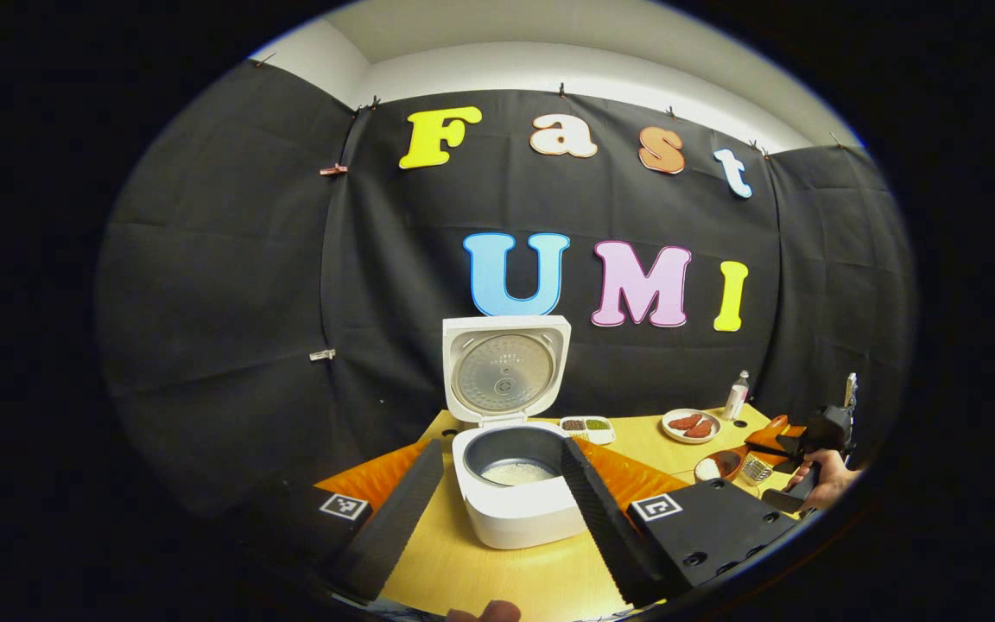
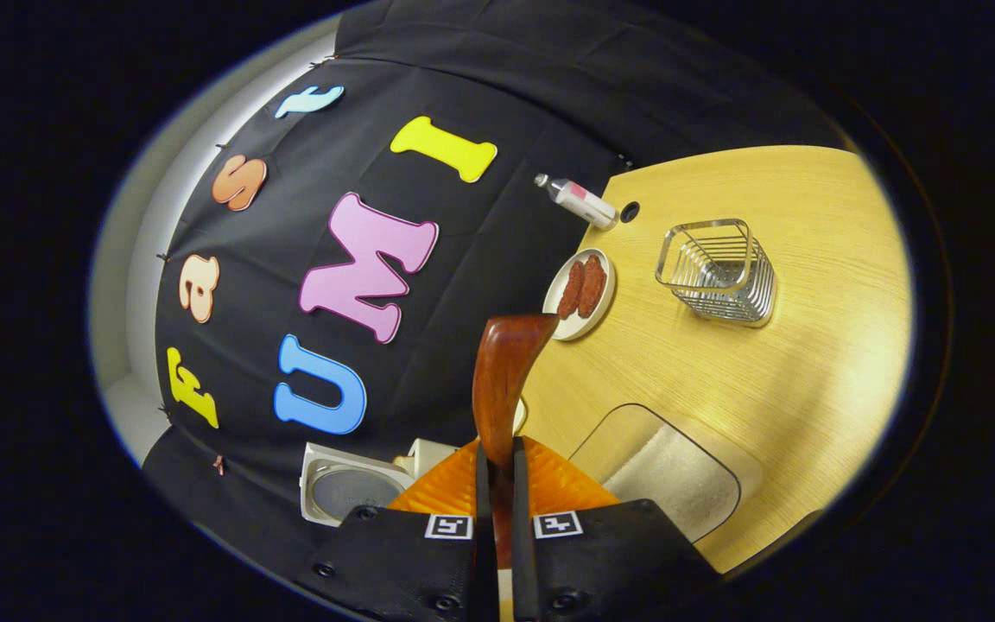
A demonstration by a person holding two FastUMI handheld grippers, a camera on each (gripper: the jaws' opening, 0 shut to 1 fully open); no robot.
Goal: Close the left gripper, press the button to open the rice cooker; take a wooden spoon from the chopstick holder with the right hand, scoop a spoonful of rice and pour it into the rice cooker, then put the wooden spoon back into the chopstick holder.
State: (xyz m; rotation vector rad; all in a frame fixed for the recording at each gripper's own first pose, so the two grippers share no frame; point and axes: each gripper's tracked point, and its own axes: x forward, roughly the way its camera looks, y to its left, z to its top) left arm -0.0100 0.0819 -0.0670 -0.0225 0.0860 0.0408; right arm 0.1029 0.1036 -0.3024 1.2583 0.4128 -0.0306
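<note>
- In the left gripper view, the left gripper (image 1: 497, 501) was spread wide, its two ribbed black fingers (image 1: 398, 518) framing the rice cooker with nothing between them.
- The rice cooker (image 1: 515, 492) sat just beyond those fingers on the wooden table (image 1: 497, 579), its lid (image 1: 504, 367) standing upright and fully open.
- A layer of white rice (image 1: 516, 472) lay at the bottom of the cooker's dark inner pot.
- Off to the side in that view, a hand (image 1: 826, 484) held the right gripper (image 1: 808, 441) above the table edge, near a small bowl (image 1: 718, 466).
- Farther back on the table stood a divided tray of grains (image 1: 588, 426), a plate of reddish pieces (image 1: 691, 425) and a small bottle (image 1: 736, 396).
- In the right gripper view, the right gripper's fingers (image 2: 522, 484) were drawn nearly together, both pressing on the handle of the wooden spoon (image 2: 502, 380), which stuck straight out ahead.
- This view was rolled sideways; a container of rice (image 2: 674, 479) lay near the gripper on the table.
- Beyond it, the wire chopstick holder (image 2: 716, 269) stood well apart from the spoon.
- The open rice cooker showed at the low edge of the right gripper view, beside the orange mat (image 2: 549, 479).
</note>
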